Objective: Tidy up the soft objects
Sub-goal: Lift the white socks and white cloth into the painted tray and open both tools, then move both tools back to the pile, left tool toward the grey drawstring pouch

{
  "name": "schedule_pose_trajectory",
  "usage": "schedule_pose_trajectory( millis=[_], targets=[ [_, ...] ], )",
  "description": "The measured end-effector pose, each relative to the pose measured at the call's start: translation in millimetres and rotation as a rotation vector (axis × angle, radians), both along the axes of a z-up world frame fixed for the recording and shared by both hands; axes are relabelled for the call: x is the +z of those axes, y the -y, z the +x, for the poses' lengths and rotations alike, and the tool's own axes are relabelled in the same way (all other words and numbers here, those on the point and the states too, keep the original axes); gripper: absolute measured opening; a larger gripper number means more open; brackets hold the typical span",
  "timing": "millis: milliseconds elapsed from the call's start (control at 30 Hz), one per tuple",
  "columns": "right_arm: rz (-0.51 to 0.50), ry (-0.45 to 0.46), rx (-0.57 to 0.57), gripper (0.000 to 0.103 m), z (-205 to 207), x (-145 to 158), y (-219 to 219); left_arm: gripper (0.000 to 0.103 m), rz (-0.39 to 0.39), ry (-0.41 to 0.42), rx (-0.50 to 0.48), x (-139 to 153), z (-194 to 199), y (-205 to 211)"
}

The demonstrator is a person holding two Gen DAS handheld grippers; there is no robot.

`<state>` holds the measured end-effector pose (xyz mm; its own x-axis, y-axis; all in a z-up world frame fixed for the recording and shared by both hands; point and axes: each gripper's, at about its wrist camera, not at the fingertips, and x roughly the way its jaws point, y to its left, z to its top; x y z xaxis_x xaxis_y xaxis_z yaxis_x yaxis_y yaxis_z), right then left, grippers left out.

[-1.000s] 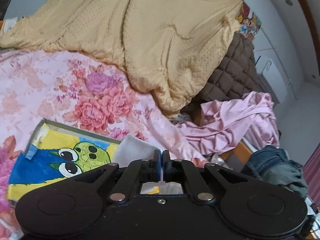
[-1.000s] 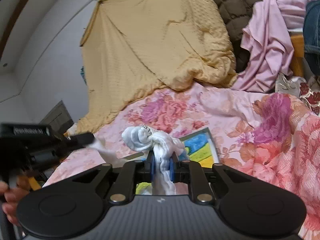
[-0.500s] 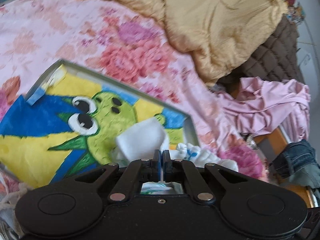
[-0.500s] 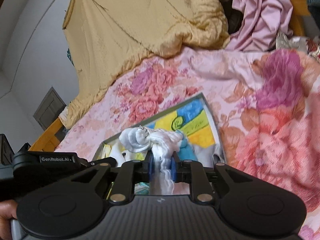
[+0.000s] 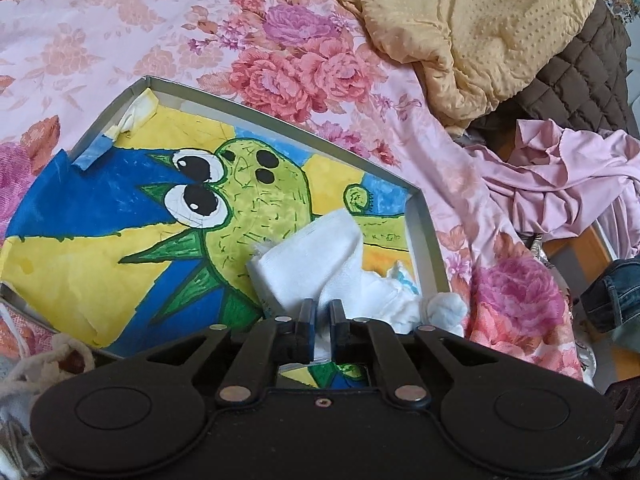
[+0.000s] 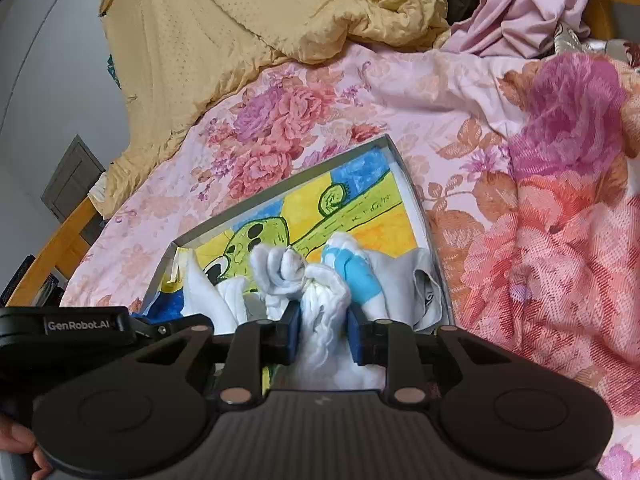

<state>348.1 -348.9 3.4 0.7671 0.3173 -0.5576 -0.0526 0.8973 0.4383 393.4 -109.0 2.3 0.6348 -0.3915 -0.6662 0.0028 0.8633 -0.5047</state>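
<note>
Right gripper [image 6: 320, 334]: pinching a knotted white sock bundle [image 6: 316, 280] between its blue pads [image 6: 290, 332]; fabric fills the gap and bulges above the fingers. The bundle sits low over the near right corner of the tray [image 6: 416, 200]. A sock with a light-blue heel [image 6: 356, 276] lies just right of the bundle, touching it, and loose grey-white cloth [image 6: 404, 280] is piled against the tray's right wall.

Left gripper [image 5: 319, 326]: fingers slightly apart, narrow gap. A folded white sock [image 5: 316, 256] lies right at the tips inside the tray [image 5: 420, 224]. White cloth shows in the gap, but I can't tell if the pads are actually gripping it. From the right wrist view the left gripper body [image 6: 80, 326] sits at the lower left, with part of a hand [image 6: 24, 448] on its handle.

Tray: shallow grey box, floor lined with a painted drawing of a green cartoon creature [image 5: 248, 196] on a yellow and blue background. Lining is peeled up at the far left corner. Socks all sit in the near right part; the rest of the drawing is uncovered.

Tray rests on a bed with a pink floral sheet [image 5: 120, 40]. Further back: a crumpled yellow quilt [image 5: 480, 20], touching the sheet. Right of it, a brown quilted blanket [image 5: 580, 76] and a bunched pink garment [image 5: 568, 184]. Denim [image 5: 612, 296] at the far right edge. Wooden bed frame [image 6: 64, 240] at the left side of the bed, grey door [image 6: 72, 184] behind.
</note>
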Motion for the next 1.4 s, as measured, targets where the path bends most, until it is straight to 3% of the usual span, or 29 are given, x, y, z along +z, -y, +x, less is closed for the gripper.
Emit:
schedule_pose_trajectory(
  millis=[233, 300, 533, 633, 700, 1100, 1400],
  targets=[
    [-0.066, 0.043, 0.003, 0.054, -13, 11, -4, 0.019, 0.044, 0.008, 0.018, 5, -9, 0],
    [-0.079, 0.053, 0.001, 0.06, -17, 14, -5, 0.03, 0.058, 0.015, 0.019, 10, -14, 0],
    [-0.113, 0.105, -0.018, 0.077, -40, 29, -1, 0.042, 0.096, 0.052, 0.028, 26, -36, -7],
    [-0.123, 0.133, -0.028, 0.084, -53, 37, 0, 0.053, 0.107, 0.076, 0.035, 34, -49, -10],
    [-0.136, 0.154, -0.031, 0.087, -62, 43, 0, 0.062, 0.108, 0.094, 0.046, 38, -59, -13],
    [-0.179, 0.329, -0.065, 0.103, -138, 78, -14, 0.091, 0.15, 0.252, 0.054, 61, -134, -27],
    [-0.222, 0.379, -0.047, 0.103, -192, 83, -35, 0.099, 0.187, 0.385, 0.029, 75, -193, -40]
  ],
)
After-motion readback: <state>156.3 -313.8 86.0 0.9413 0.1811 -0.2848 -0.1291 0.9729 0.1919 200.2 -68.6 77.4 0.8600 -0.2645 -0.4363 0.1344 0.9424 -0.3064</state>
